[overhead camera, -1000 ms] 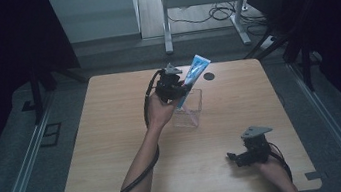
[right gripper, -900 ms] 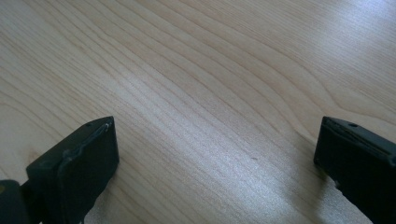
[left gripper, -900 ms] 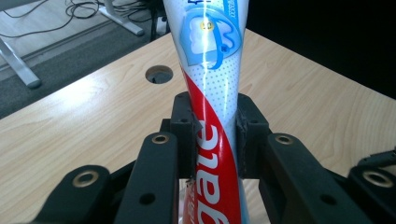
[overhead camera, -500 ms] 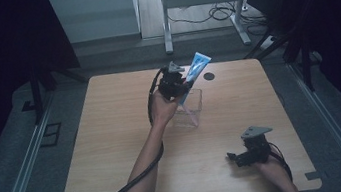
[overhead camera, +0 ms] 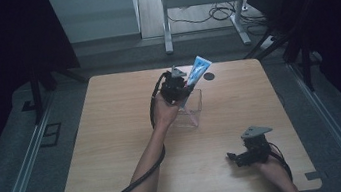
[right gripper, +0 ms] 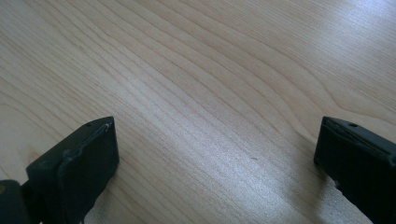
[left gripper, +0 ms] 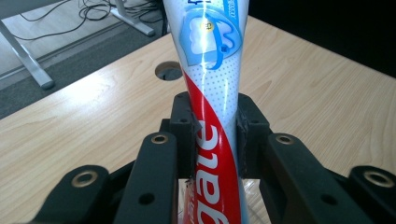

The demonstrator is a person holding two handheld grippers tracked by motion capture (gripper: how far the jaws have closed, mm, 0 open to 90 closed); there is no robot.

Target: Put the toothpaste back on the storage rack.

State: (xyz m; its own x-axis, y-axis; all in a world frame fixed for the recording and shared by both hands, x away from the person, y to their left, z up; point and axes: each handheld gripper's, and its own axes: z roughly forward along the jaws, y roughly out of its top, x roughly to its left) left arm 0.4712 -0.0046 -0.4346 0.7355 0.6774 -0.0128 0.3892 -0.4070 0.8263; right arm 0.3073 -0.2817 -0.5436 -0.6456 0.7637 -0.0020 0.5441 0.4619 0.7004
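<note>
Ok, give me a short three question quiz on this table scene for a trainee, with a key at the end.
1. True or false: the left gripper is shut on the toothpaste tube.
2. Multiple choice: what stands just under the held tube in the high view? A) a clear plastic box B) a metal bowl C) a stack of books
3. Fill in: the right gripper has its jaws ____ over the bare wooden table.

Key:
1. True; both jaws press the tube's sides in the left gripper view.
2. A, the clear plastic box.
3. Open; the two jaws stand wide apart with nothing between them.
</note>
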